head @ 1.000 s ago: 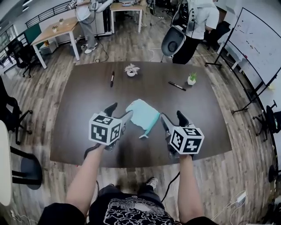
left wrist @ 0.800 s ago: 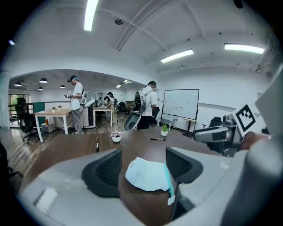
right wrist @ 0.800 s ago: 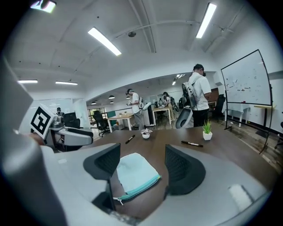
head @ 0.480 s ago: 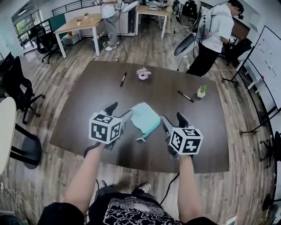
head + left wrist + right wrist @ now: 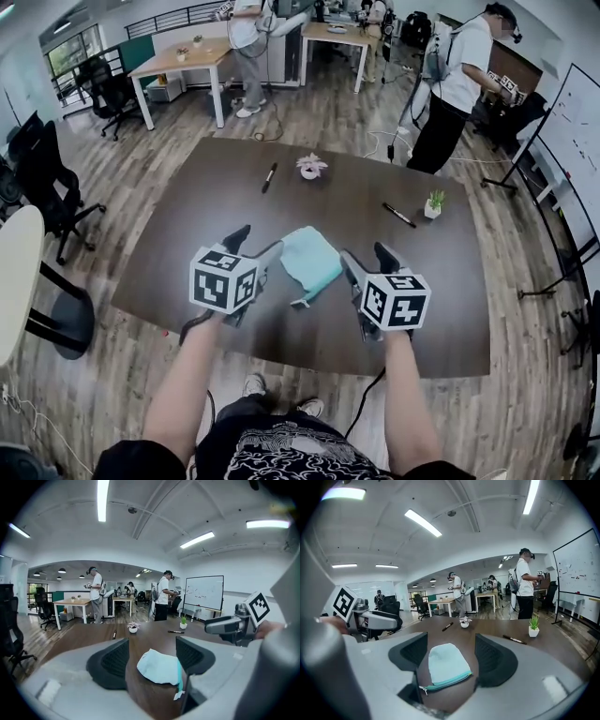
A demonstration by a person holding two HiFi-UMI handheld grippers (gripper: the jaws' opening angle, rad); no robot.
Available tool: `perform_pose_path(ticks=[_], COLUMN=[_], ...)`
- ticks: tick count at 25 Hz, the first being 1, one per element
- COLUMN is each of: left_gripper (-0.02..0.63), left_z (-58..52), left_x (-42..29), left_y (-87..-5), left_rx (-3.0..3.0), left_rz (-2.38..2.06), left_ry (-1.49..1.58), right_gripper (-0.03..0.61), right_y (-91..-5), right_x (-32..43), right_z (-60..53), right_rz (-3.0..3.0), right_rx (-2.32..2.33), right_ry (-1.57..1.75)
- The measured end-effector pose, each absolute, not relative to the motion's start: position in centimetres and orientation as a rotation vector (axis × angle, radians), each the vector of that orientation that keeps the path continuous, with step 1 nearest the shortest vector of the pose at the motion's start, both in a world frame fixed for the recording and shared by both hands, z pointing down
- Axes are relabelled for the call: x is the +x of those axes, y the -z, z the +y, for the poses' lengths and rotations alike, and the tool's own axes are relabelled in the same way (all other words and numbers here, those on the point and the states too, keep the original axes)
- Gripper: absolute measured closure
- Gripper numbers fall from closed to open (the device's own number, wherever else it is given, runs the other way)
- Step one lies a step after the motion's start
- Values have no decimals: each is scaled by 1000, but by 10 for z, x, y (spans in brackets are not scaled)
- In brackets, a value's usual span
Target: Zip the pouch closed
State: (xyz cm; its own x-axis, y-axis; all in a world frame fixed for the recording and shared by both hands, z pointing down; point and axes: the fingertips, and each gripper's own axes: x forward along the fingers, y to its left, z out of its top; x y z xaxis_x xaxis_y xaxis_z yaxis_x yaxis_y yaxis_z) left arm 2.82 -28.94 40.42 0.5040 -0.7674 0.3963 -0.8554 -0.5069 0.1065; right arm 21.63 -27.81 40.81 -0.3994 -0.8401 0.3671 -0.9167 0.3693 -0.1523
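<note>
Dark brown table (image 5: 187, 234), rounded corners, office floor around it. The pouch (image 5: 309, 262) lies flat on the near-centre of the table: pale blue cloth, with a teal zipper band along its near-right edge. A small white tab hangs at the zipper's near end (image 5: 300, 303). Whether the zipper is open or shut cannot be told.

Left gripper (image 5: 255, 242): held low over the near part of the table, just left of the pouch. Jaws wide apart, nothing between the pads. In its own view the pouch sits on the table ahead, framed in the gap between the jaws. The right-hand fingertip comes just beside the pouch's left edge (contact not readable from the head view).

Right gripper (image 5: 367, 258): just right of the pouch, level with the left one. Jaws likewise wide apart and holding nothing. Its view looks across the pouch, zipper band nearest, tab toward the left jaw.

The pouch lies between the two grippers, slightly farther out than their marker cubes.

Farther on the table, well apart from the pouch: a black pen (image 5: 269, 177) far left, a second pen (image 5: 398, 215) far right, a small pink-leaved pot (image 5: 310, 168), and a small green plant (image 5: 433, 203).
</note>
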Motion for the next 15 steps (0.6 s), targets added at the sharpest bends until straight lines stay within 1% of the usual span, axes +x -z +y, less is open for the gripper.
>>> perform_pose_path(ticks=[7, 15], left_gripper=[301, 301], left_z=[-301, -311], left_x=[22, 34], left_y=[-410, -429], left_rx=[2473, 2513], left_rz=[-1312, -1191], left_ry=[-449, -532], right_gripper=[261, 261], right_y=[-407, -424], right_x=[206, 205], right_z=[-284, -286], right_rz=[-2379, -2341], right_rx=[1614, 1662], right_ry=[-502, -553])
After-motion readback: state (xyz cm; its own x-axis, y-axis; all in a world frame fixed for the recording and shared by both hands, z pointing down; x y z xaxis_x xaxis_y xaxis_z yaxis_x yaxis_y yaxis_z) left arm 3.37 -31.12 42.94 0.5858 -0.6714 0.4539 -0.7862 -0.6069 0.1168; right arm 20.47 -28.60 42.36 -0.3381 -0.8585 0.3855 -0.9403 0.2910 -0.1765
